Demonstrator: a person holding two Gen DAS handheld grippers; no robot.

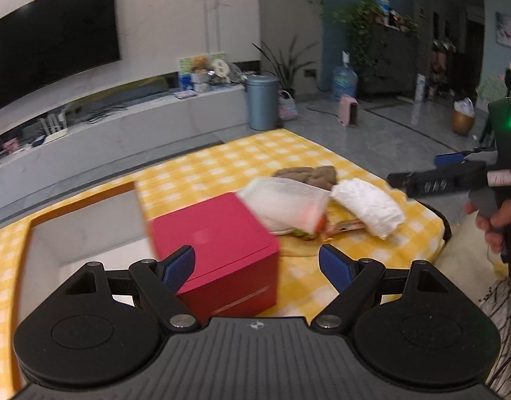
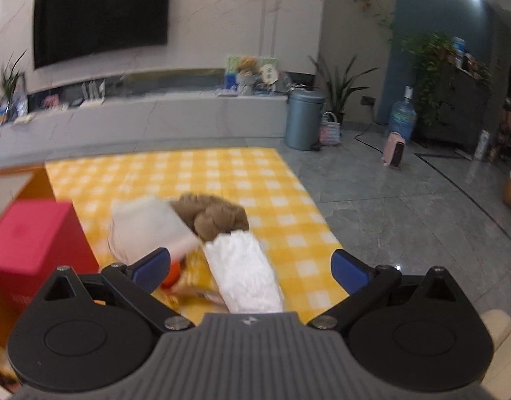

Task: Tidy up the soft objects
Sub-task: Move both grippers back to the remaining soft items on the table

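Both the left tongs and right tongs are spread wide, empty; the rolled white fluffy towel, between the right fingers, should be pinched mid-roll.

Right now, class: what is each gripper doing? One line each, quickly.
Left gripper: jaws open, holding nothing, above the red box.
Right gripper: jaws open, holding nothing, above the white towel.

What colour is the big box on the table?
The box is bright pinkish red. It shows best in the left wrist view, just ahead of the open fingers.
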